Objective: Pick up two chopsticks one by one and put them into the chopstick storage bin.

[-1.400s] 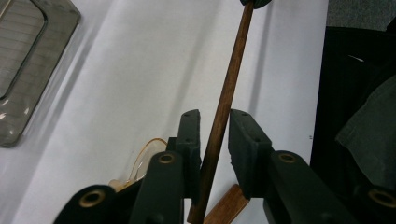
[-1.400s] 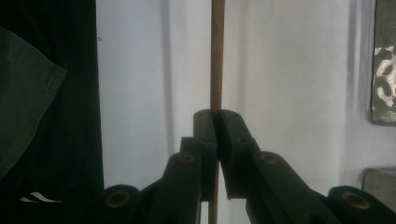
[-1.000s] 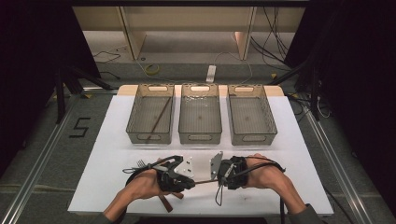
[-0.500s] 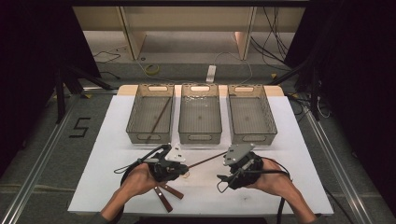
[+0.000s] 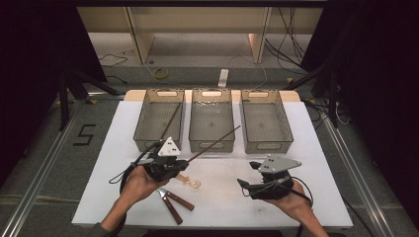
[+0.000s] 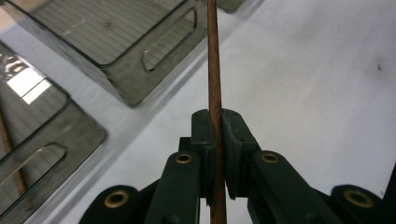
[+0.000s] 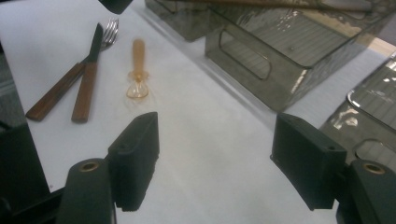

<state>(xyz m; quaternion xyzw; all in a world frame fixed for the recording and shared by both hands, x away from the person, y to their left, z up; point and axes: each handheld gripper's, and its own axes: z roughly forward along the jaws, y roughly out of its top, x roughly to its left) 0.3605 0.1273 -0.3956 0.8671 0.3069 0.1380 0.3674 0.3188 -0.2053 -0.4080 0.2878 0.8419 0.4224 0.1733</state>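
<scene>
My left gripper (image 5: 182, 163) (image 6: 215, 116) is shut on a thin brown chopstick (image 5: 217, 140) (image 6: 214, 56). The stick slants up to the right, its tip over the front edge of the middle tray (image 5: 211, 144). A second chopstick (image 5: 171, 120) leans inside the left tray (image 5: 143, 129). My right gripper (image 5: 246, 174) (image 7: 215, 140) sits low at the right, above the white mat. Its jaws have just been opening and stand wide apart with nothing between them.
A third grey tray (image 5: 284, 123) stands at the right. A small amber spoon (image 5: 190, 182) (image 7: 137, 74) lies between the grippers. A wood-handled knife (image 5: 173, 211) (image 7: 88, 79) and fork (image 5: 180, 201) (image 7: 56, 93) lie near the front edge of the white mat (image 5: 316, 148).
The grippers were close together at the centre. The right one has opened and moved off to the right. The left has drawn back left and lifted the chopstick toward the trays.
</scene>
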